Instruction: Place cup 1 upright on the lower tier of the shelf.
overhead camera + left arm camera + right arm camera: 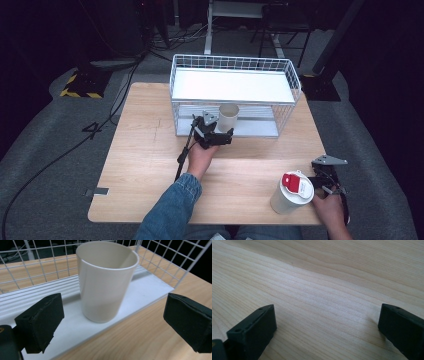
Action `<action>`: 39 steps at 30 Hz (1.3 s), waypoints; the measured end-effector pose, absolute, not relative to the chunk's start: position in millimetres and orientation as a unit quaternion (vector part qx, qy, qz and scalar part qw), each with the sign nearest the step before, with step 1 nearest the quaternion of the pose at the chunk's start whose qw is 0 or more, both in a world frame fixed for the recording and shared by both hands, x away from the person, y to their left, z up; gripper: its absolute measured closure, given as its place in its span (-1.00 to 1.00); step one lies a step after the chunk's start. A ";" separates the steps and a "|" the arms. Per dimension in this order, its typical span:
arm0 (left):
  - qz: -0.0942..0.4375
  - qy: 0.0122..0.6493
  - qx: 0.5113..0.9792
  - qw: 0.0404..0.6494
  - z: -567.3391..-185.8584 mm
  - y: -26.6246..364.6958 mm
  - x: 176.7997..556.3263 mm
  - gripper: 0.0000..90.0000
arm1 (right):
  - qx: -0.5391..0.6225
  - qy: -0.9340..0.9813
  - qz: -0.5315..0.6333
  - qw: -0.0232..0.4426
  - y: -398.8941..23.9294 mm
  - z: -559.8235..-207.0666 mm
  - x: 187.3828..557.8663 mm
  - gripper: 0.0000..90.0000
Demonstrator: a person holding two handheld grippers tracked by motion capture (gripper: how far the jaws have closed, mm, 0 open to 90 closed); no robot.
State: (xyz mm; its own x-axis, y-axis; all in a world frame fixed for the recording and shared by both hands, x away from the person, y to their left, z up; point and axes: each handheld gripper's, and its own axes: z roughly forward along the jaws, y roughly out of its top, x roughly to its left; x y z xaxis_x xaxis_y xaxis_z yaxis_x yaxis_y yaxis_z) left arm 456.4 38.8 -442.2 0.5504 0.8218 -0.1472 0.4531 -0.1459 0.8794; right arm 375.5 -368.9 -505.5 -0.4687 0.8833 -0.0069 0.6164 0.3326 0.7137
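Left gripper (223, 134): your jaws stand apart, nothing between the pads.
White cup (106, 280): upright just ahead of your left gripper, on the lower shelf (140, 287) of the wire rack (235, 92), near its front edge; set there to stand free.
Right gripper (332, 186): jaws wide apart over bare table (319, 290), idle.
Lidded cup (292, 192): just beside your right gripper, likely next.
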 end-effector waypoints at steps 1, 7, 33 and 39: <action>0.189 0.433 0.734 0.488 -441.0 39.9 453.9 -0.92 | 0.474 0.791 0.330 0.202 -368.9 -505.5 375.5 -0.96; 0.184 0.416 0.743 0.491 -431.6 47.6 434.0 -0.91 | 0.475 0.791 0.330 0.202 -368.9 -505.5 375.6 -0.96; 0.178 0.382 0.765 0.487 -415.7 106.9 356.2 -0.82 | 0.455 0.803 0.333 0.191 -376.8 -505.5 370.4 -0.98; 0.172 0.372 0.784 0.466 -422.2 116.5 347.9 -0.76 | 0.455 0.804 0.333 0.191 -378.5 -505.4 370.5 -0.99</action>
